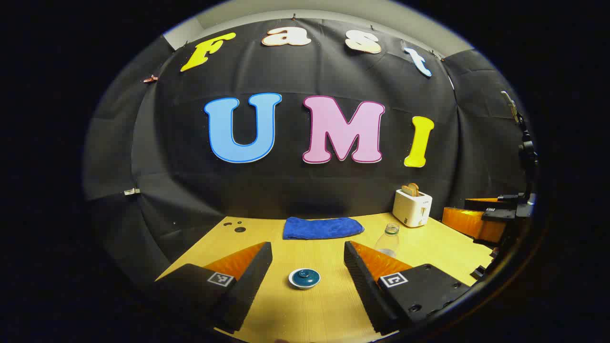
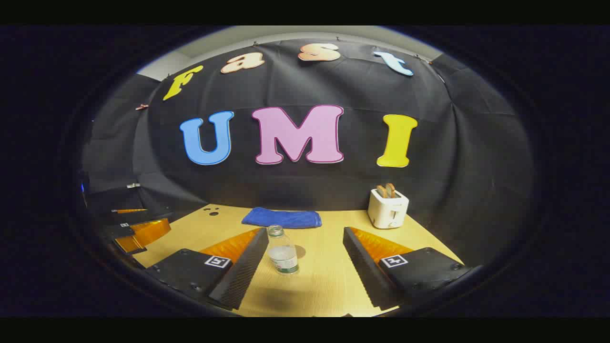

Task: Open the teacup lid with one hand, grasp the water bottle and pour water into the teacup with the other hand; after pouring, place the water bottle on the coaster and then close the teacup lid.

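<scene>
From here, my left gripper's finger covers the base of the clear plastic water bottle (image 1: 388, 239). The round blue-lidded teacup (image 1: 304, 278) hides its own body. The other gripper (image 1: 481, 220) is cut off at the edge.

A small blue teacup lid (image 1: 304, 278) is lying on the table (image 1: 429, 243). The clear water bottle (image 2: 282, 250) is standing upright behind it, uncapped.

wall: black cloth (image 2: 305, 190) hanging creased | table: pale wood (image 2: 324, 286) lying lit | ceiling: white strip (image 1: 333, 12) showing above
</scene>
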`<move>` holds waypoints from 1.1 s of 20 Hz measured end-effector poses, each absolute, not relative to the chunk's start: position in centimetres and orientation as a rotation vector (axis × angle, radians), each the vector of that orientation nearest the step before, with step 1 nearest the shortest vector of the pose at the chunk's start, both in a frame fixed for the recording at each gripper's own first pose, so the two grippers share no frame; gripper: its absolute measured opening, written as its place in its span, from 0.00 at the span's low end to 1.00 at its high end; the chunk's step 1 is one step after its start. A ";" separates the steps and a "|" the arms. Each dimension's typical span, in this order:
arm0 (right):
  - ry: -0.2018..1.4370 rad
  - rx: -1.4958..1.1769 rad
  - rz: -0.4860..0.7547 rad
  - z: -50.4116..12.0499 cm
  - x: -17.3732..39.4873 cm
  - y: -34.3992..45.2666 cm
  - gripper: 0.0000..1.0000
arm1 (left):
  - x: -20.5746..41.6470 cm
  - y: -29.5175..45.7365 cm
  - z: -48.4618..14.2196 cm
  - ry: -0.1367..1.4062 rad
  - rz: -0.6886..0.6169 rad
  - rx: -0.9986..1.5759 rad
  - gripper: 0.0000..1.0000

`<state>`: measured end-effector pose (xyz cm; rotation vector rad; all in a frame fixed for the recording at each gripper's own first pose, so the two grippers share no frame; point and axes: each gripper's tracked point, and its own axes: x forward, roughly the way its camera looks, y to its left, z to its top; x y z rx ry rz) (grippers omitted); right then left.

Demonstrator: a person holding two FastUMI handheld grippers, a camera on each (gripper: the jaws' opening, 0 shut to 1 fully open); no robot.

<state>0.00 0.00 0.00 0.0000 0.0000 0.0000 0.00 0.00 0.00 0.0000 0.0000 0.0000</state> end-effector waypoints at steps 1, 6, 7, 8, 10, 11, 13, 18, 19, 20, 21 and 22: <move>0.001 -0.001 0.006 0.0 0.1 -0.1 0.98 | 0.1 0.0 -0.1 0.005 0.004 0.002 0.95; 0.007 0.001 0.035 -0.2 0.9 0.0 0.98 | 0.8 0.0 -0.5 0.021 0.014 0.002 0.95; 0.006 0.002 0.039 -0.2 1.0 0.0 0.98 | 0.9 -0.1 -0.5 0.023 0.013 -0.001 0.95; 0.008 0.002 0.044 -0.2 1.1 0.0 0.98 | 1.0 -0.1 -0.7 0.027 0.012 -0.002 0.96; 0.014 0.006 0.053 -0.3 1.3 0.0 0.98 | 1.3 -0.3 -0.8 0.034 0.011 0.004 0.96; 0.018 0.008 0.058 -0.4 1.5 0.0 0.98 | 1.4 -0.4 -0.7 0.035 0.007 0.008 0.95; 0.022 0.001 0.058 -0.5 1.8 -0.1 0.98 | 1.6 -0.6 -0.9 0.040 -0.005 0.018 0.96; 0.016 -0.014 0.063 -0.9 2.8 -0.2 0.98 | 3.0 -0.6 -1.8 0.060 -0.023 0.027 0.96; 0.019 -0.019 0.062 -1.1 3.4 -0.4 0.98 | 3.5 -0.5 -1.9 0.064 -0.025 0.035 0.96; 0.022 -0.025 0.065 -1.3 4.0 -0.5 0.98 | 4.0 -0.3 -2.4 0.071 -0.024 0.044 0.96; 0.023 -0.032 0.072 -1.2 4.4 -0.4 0.98 | 4.7 -0.1 -2.5 0.075 -0.024 0.049 0.96; 0.023 -0.039 0.081 -1.3 4.5 -0.2 0.98 | 5.3 0.1 -2.8 0.080 -0.026 0.052 0.96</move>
